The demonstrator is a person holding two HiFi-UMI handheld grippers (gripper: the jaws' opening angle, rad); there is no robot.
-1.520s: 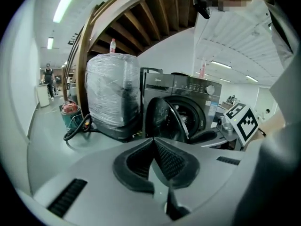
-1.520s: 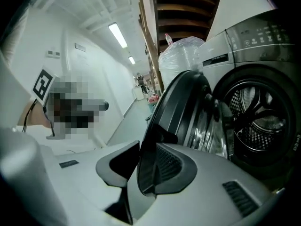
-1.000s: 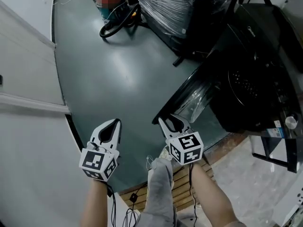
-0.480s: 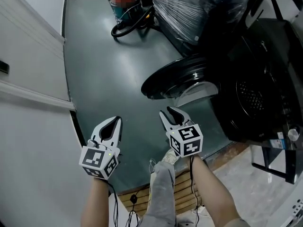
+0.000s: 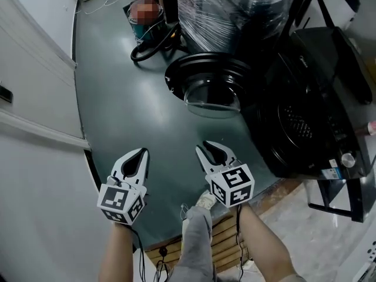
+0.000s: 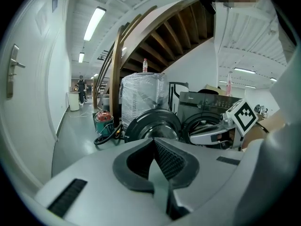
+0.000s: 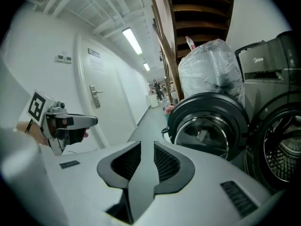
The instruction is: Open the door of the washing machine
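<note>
1. The door (image 5: 207, 82) stands wide open at 9 o'clock of the washing machine (image 5: 311, 104), so there is likely nothing left to grip.
2. Your left tongs (image 5: 136, 157) are pressed together and empty. Your right tongs (image 5: 212, 153) are slightly apart, closing on nothing.

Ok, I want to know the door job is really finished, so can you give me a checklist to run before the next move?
1. Door wide open: ok, it stands well clear of the washing machine.
2. Drum opening unblocked: ok.
3. Left gripper empty: ok, jaws shut on nothing.
4. Right gripper empty: ok, jaws closing with nothing between them.
5. Door clear of the wrapped bundle behind it: cannot tell.
</note>
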